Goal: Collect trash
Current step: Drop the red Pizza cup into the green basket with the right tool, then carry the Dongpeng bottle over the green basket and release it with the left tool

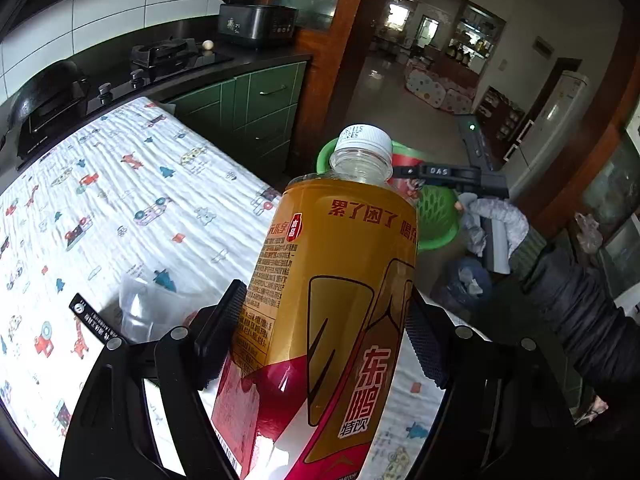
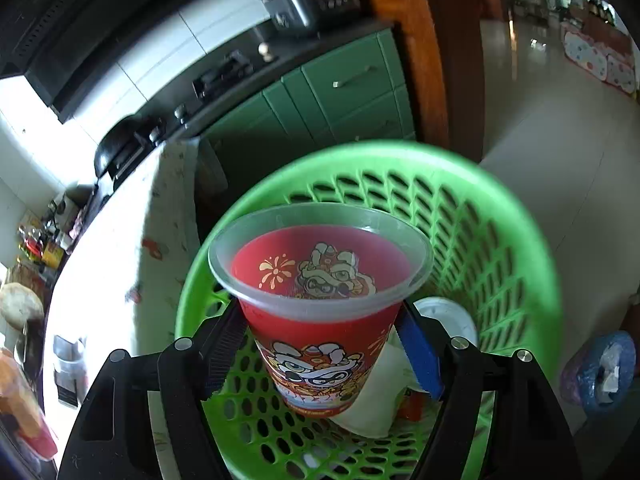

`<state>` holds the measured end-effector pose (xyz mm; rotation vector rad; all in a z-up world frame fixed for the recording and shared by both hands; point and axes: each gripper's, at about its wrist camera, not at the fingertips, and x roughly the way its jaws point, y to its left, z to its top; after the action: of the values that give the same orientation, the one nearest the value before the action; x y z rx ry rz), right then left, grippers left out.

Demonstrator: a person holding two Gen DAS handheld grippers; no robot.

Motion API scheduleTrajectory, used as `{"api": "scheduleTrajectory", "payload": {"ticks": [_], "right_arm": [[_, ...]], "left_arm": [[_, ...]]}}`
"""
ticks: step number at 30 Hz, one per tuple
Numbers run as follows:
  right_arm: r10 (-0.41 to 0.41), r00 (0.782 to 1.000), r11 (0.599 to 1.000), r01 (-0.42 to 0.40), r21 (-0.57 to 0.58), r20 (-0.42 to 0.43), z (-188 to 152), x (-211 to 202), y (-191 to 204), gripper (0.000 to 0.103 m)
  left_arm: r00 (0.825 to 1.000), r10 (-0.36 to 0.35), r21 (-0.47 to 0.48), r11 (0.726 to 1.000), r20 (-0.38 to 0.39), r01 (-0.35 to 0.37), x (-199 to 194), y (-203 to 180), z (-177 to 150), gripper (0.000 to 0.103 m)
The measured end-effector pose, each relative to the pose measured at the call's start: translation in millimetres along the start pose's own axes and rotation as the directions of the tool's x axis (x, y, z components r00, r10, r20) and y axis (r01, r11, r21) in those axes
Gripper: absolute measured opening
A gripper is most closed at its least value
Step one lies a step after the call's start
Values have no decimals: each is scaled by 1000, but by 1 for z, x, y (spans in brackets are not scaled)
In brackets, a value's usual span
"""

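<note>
Left gripper clamps a yellow-labelled plastic bottle above the patterned tablecloth; only the right view shows right gripper clutching a red printed cup over the perforated green plastic basket.

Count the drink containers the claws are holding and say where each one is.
2. The yellow bottle is clamped in the left claw above the table edge. The red cup is clamped in the right claw over the green basket. Basket contents may hide more.

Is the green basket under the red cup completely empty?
No, the green basket already holds a white lid and crumpled paper beneath the red cup.
</note>
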<state>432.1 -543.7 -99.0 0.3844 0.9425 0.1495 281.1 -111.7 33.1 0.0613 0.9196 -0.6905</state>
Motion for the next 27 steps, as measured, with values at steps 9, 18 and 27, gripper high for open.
{"api": "scheduleTrajectory", "payload": {"ticks": [9,18,27], "right_arm": [[18,998,1000,-19,-17,-66,-3,26,1,78],[30,999,999,-29,-30,11,-15,-32,-9,85],[-26,988,995,41,-95,154,-48,-106,-20,89]], "left_arm": [[999,-43,4,999,-6,43,31,-16,29,75],[997,-79,26,996,-27,80,65,-32,58,75],[988,-130,43,990,-79,134,122,-70,92,75]]}}
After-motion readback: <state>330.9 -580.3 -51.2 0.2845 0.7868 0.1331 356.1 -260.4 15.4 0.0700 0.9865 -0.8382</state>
